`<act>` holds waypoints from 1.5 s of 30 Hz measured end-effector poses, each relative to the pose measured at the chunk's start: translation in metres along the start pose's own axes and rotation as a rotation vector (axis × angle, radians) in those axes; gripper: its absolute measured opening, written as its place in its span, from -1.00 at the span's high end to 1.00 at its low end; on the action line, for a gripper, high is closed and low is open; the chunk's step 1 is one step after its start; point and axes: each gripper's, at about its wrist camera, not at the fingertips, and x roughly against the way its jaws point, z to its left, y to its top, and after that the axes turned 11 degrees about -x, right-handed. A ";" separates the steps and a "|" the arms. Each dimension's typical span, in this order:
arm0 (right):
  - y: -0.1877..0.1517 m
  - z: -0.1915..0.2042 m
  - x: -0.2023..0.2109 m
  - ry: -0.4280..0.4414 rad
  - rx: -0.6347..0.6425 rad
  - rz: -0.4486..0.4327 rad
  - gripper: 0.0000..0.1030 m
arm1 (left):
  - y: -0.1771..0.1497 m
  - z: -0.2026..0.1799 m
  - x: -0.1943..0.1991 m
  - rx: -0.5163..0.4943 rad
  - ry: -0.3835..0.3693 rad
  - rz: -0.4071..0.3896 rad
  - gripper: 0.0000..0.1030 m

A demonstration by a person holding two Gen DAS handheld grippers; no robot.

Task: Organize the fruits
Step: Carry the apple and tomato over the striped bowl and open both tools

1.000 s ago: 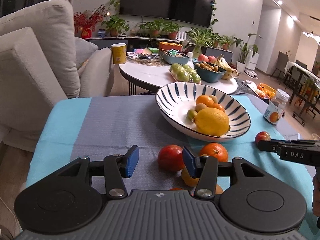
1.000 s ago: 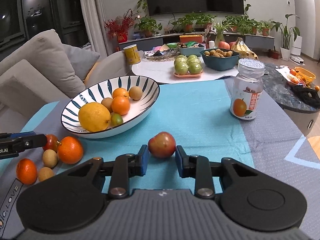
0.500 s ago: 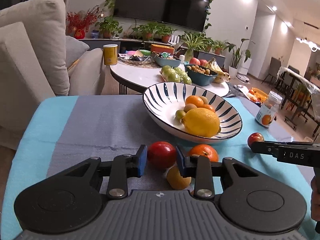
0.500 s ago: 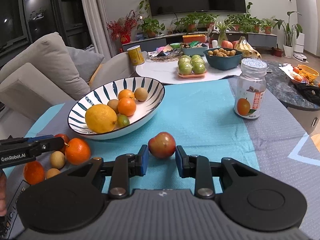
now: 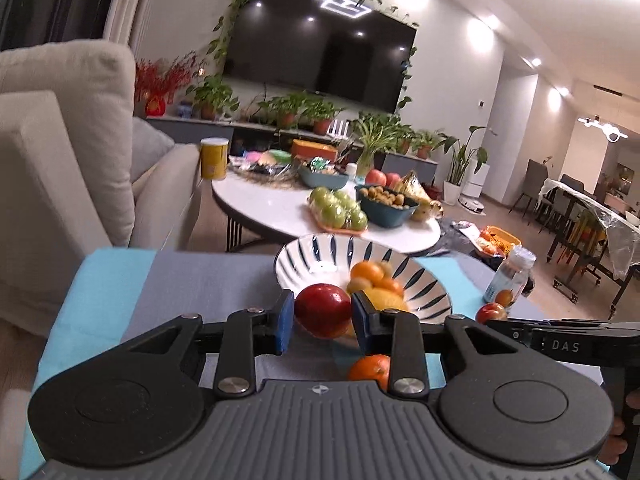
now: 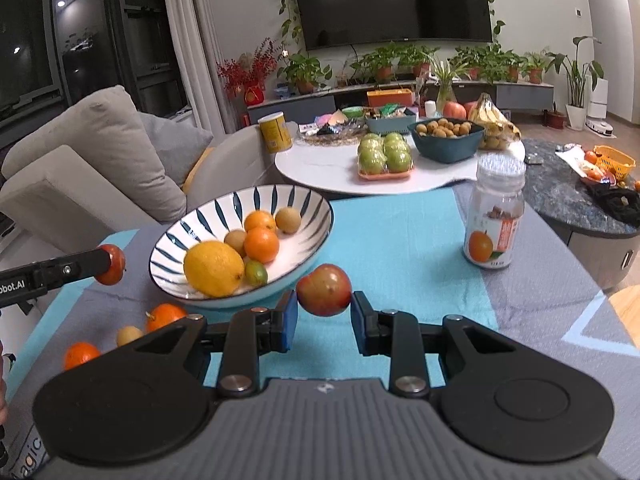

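Observation:
My left gripper [image 5: 323, 320] is shut on a red tomato [image 5: 322, 311] and holds it lifted above the cloth, just short of the striped bowl [image 5: 320, 254]. My right gripper [image 6: 324, 320] is shut on a red-green apple [image 6: 324, 289], raised near the bowl's right rim [image 6: 320, 208]. The bowl holds a lemon [image 6: 213, 268], oranges [image 6: 261, 245], small brown fruits and a lime. Two oranges [image 6: 164, 316] and a small yellow fruit [image 6: 129, 335] lie on the cloth left of the bowl. The left gripper with its tomato [image 6: 111, 264] shows in the right wrist view.
A jar with an orange label [image 6: 495, 224] stands on the blue-grey tablecloth at the right. Behind is a white round table [image 6: 320, 168] with green apples, a teal bowl and bananas. A beige sofa [image 6: 80, 168] is at the left.
My left gripper closed on the red tomato and lifted it off the cloth toward the bowl. My right gripper lifted the apple and moved it toward the bowl.

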 end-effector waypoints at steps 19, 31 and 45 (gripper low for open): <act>0.035 0.025 0.002 0.022 0.064 -0.094 -0.18 | 0.029 -0.009 -0.016 0.000 0.001 -0.064 0.44; 0.043 0.029 -0.008 0.028 0.080 -0.092 -0.19 | 0.030 -0.009 -0.031 0.017 0.004 -0.054 0.44; 0.045 0.029 -0.021 0.035 0.079 -0.071 -0.19 | 0.031 -0.008 -0.050 0.024 -0.004 -0.031 0.44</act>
